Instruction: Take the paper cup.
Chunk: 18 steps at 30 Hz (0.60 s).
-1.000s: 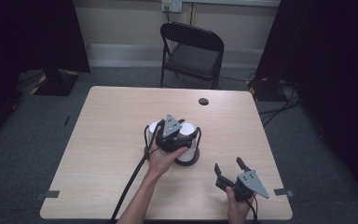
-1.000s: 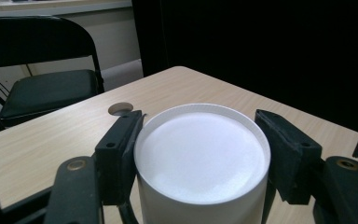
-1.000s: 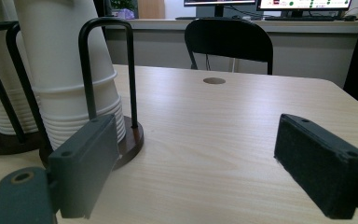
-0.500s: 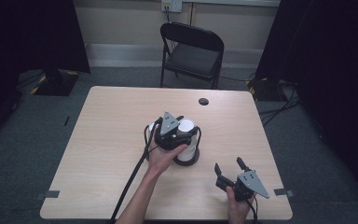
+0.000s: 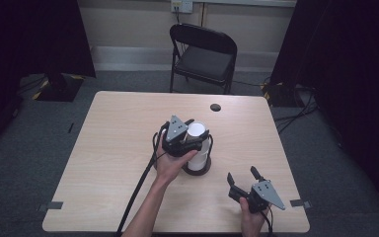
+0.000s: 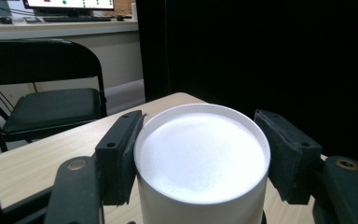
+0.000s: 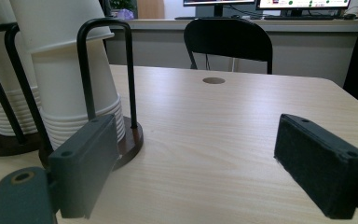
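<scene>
Bracketing the top cup of the inverted stack in the black wire holder, your left hand-held gripper has one pad touching the rim and the other just clear: jaws released, not yet gripping. The stack stands right of the surface's centre. Next, clench evenly and lift straight up. Your right hand-held gripper rests released near the front right corner.
</scene>
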Each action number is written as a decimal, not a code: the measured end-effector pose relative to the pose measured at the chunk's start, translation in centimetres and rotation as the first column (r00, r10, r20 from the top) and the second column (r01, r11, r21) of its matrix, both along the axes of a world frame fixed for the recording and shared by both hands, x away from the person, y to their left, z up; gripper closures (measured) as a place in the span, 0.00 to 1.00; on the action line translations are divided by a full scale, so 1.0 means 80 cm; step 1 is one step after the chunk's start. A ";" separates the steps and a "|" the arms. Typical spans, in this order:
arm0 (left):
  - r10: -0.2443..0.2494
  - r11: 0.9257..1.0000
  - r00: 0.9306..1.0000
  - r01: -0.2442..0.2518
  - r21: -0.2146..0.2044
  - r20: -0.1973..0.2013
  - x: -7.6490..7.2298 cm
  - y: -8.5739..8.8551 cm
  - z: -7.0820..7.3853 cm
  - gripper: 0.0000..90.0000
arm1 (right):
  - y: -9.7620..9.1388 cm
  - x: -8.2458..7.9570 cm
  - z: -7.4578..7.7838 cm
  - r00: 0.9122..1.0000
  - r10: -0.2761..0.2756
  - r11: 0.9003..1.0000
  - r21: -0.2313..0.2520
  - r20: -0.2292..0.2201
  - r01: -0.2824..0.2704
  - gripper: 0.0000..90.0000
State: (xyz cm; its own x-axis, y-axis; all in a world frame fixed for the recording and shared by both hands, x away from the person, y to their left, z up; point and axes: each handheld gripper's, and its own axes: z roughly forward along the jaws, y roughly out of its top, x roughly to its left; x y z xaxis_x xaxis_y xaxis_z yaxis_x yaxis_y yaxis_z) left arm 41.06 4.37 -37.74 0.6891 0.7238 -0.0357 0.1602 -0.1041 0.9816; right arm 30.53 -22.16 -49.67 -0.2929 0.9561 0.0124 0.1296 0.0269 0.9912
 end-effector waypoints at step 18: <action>-0.007 0.999 1.000 0.009 -0.043 0.026 -0.003 0.003 0.015 0.39 | 0.000 0.000 0.000 1.000 0.002 1.000 -0.004 -0.001 -0.002 0.14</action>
